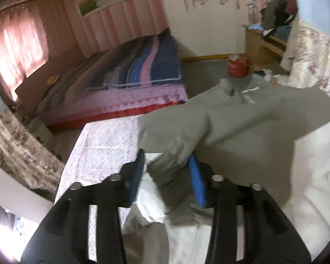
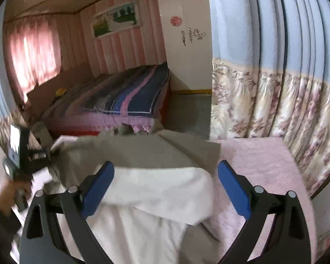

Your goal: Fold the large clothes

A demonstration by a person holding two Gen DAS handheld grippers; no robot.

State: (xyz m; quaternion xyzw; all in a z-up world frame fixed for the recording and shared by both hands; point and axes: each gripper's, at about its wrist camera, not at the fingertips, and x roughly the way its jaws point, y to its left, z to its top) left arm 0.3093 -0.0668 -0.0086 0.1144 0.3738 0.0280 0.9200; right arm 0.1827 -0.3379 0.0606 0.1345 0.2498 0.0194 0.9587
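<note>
1. Work surface: the garment [image 1: 242, 127], grey outside with a white lining, lies spread on a pale floral sheet [image 1: 103, 145]. Its far edge overhangs the sheet toward the grey floor [image 1: 200, 77].
2. Clearance: bare sheet lies left of the garment; a floral curtain [image 2: 275, 105] borders the right side closely. A striped bed [image 1: 138, 70] stands beyond the floor gap.
3. Visibility: both views are motion-blurred; the garment's near part is cut off by the frames.
4. Left gripper [image 1: 167, 173]: tilted downward, jaws partly apart around a bunched grey fold, which touches the right pad; no clamping visible.
5. Right gripper [image 2: 166, 182]: jaws wide apart above the white lining, released.
</note>
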